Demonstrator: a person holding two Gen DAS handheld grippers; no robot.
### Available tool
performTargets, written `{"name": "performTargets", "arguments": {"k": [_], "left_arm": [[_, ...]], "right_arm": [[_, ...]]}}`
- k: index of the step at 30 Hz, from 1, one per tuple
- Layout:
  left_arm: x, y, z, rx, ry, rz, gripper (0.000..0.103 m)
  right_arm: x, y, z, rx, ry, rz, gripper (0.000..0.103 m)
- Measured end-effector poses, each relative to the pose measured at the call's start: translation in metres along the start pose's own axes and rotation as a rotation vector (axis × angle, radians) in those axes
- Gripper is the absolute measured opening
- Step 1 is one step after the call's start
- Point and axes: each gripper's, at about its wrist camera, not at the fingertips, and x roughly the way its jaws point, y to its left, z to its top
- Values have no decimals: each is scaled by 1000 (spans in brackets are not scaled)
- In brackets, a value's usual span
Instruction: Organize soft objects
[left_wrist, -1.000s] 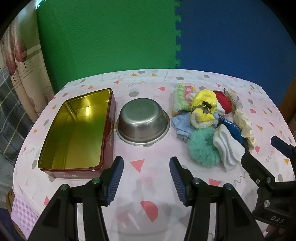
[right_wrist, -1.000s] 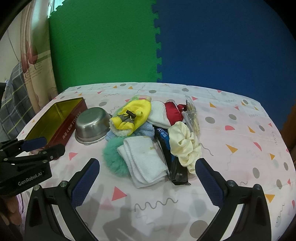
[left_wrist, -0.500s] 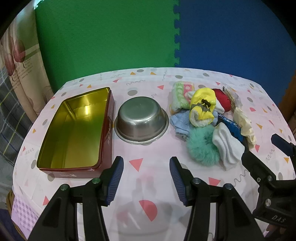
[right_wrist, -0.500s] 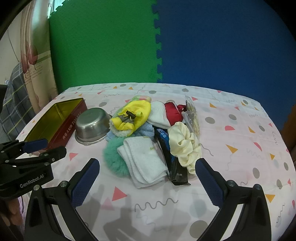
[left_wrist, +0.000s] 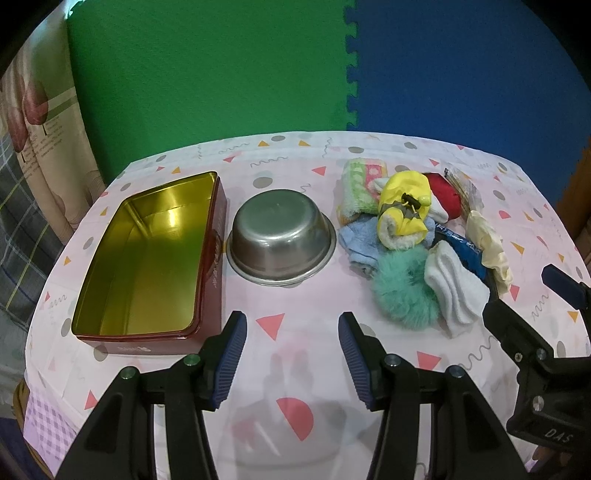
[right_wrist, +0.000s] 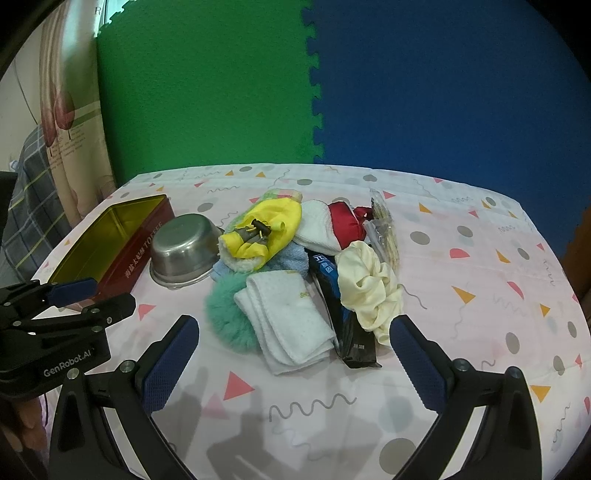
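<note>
A pile of soft things lies right of centre on the table: a folded white sock (right_wrist: 291, 321) (left_wrist: 456, 288), a teal fluffy scrunchie (right_wrist: 227, 314) (left_wrist: 402, 295), a cream scrunchie (right_wrist: 367, 288), a yellow cloth item (right_wrist: 266, 229) (left_wrist: 404, 206), a blue cloth (left_wrist: 360, 243), a red pouch (right_wrist: 345, 223) and a green-pink towel (left_wrist: 360, 184). My right gripper (right_wrist: 291, 363) is open and empty, just short of the white sock. My left gripper (left_wrist: 290, 354) is open and empty, in front of the steel bowl (left_wrist: 280, 236).
An open red tin with a gold inside (left_wrist: 147, 258) (right_wrist: 110, 236) stands left of the bowl (right_wrist: 183, 247). Dark snack packets (right_wrist: 351, 332) and a clear packet (right_wrist: 384, 229) lie in the pile. Green and blue foam mats stand behind the table.
Both views have shifted only slightly; the left gripper has lifted or drawn back a little. Nothing was taken hold of or moved.
</note>
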Motion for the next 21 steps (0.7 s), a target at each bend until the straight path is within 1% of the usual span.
{"name": "performTargets", "arguments": {"k": [16,19,21], "left_arm": [[4,-2,0,2,9,1,53],[6,-1,0,3,13,0,53],[8,0,0,2,16,-1,53]], "right_arm": [[3,-6,-1,13,5,-10,101],[5,-10,-1,19,9,-18,96],[7,-13,-2,28,15,-22,96]]}}
